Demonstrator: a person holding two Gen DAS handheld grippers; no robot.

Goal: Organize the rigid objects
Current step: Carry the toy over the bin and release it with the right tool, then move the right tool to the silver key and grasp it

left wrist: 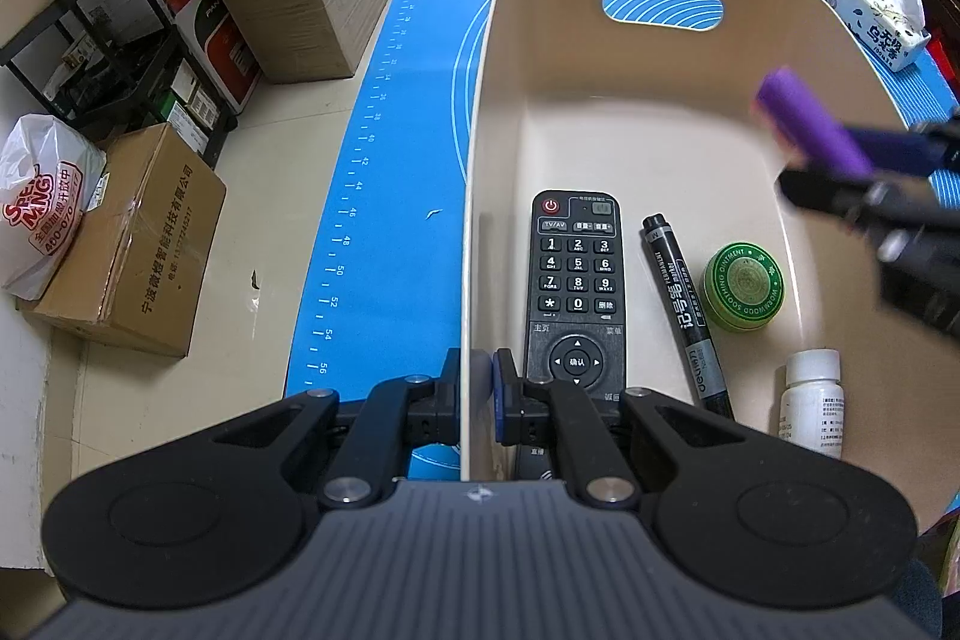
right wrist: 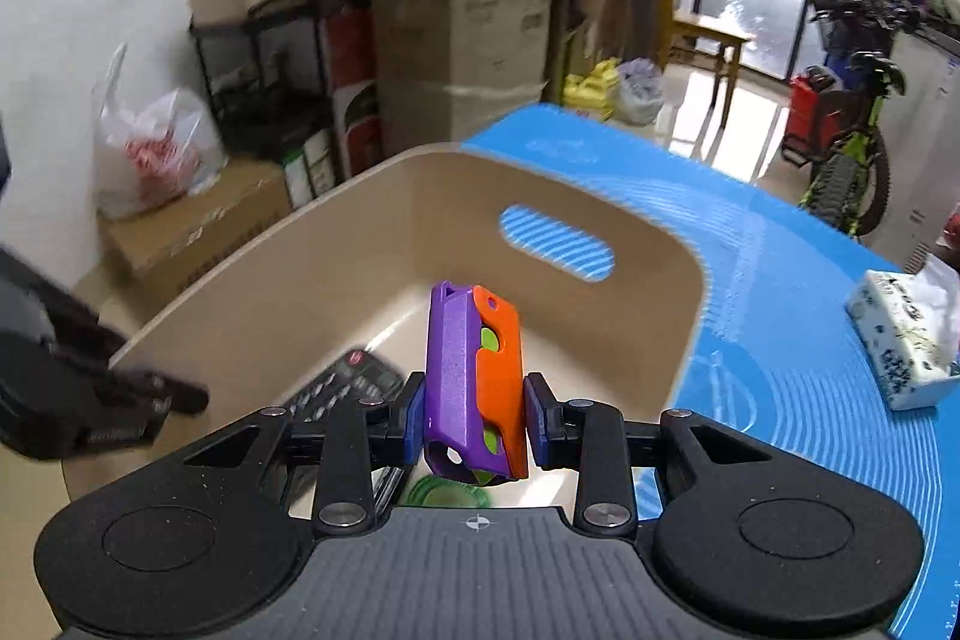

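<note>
Right tool [right wrist: 475, 415] grips toy [right wrist: 474, 382] — over blue mat [right wrist: 780, 340]

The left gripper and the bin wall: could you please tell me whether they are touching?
Touching. The left wrist view shows the left gripper shut on the bin, one pad pressed against each face of its thin side wall, no gap visible.

Left gripper [left wrist: 479, 394]: matte black linkage arms, silver pivot screws, two round black housings with raised discs, grey ribbed body bearing a small crosshair mark. One blue pad [left wrist: 499, 400] visible.

Right gripper [right wrist: 475, 418]: same build; black arms, silver screws, grey ribbed body, crosshair mark, blue pads [right wrist: 413, 421] on both fingers. Finish possibly dusty; blur limits detail.
</note>
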